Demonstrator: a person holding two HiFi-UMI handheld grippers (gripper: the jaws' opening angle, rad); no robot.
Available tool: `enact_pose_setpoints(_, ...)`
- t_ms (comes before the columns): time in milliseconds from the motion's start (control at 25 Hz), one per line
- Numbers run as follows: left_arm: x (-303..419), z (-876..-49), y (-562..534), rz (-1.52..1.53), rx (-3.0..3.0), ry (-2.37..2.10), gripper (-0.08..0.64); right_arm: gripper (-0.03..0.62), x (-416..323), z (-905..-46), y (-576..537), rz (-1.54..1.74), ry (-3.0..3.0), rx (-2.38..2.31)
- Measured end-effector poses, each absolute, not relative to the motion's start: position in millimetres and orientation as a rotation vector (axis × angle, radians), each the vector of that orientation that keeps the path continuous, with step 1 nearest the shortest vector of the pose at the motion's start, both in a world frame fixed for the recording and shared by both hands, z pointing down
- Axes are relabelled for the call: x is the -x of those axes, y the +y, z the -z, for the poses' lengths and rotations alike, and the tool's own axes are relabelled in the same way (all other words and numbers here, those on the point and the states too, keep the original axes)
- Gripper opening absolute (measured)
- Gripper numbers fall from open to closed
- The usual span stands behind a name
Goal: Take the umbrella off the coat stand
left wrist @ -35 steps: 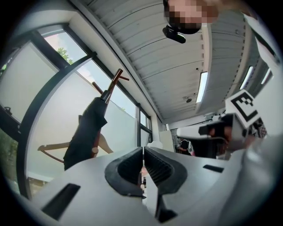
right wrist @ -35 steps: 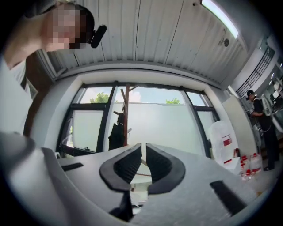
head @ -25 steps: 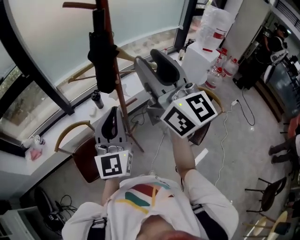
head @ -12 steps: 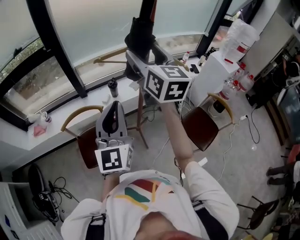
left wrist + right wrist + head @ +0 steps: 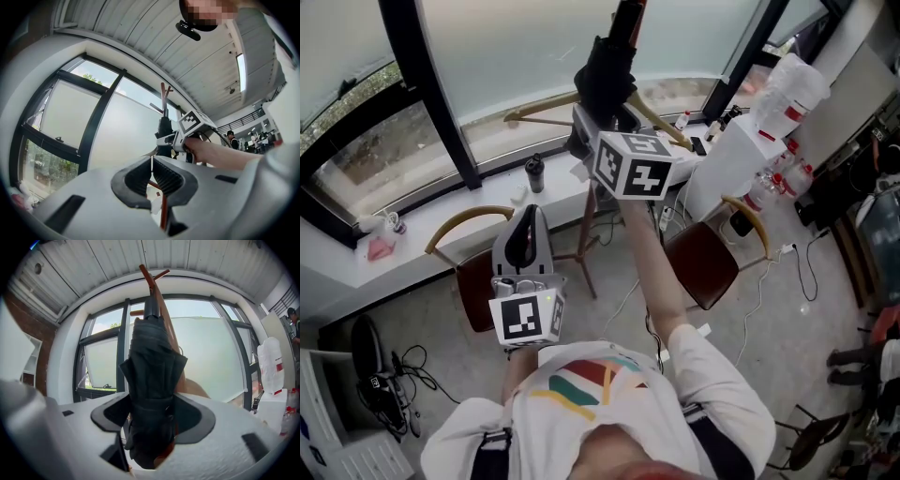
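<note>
In the head view, the top of the coat stand (image 5: 628,11) is running off the upper edge, and the folded umbrella (image 5: 605,75) is covering the pole behind it. In the right gripper view, the umbrella is hiding most of the pole, and a person (image 5: 293,317) is being cut off at the right edge. In the left gripper view, the left gripper (image 5: 151,180) is blocking the stand's lower part

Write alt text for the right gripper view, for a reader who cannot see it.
A folded black umbrella hangs on a reddish wooden coat stand, its lower part between the jaws of the right gripper, which are closing around it. Behind it are large frosted windows with dark frames under a ribbed white ceiling.
</note>
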State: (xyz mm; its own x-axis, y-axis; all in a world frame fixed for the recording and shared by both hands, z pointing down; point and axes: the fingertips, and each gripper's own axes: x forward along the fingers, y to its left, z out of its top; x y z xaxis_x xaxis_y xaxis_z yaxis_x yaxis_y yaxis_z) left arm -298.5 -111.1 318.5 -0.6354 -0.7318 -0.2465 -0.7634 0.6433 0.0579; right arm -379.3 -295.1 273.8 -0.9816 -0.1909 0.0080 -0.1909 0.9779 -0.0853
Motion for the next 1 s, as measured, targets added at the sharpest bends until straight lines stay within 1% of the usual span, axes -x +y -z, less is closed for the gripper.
enact_pose_setpoints(480,304,-324,-107,-0.225,1.229,2.661,0.011,0.239,382,-272,-296,0.097,3.104,0.268)
enact_pose_setpoints(1000,306,-322,-111,-0.205,1.235,2.642,0.011,0.23,378,-259,-298,0.173,3.075,0.218)
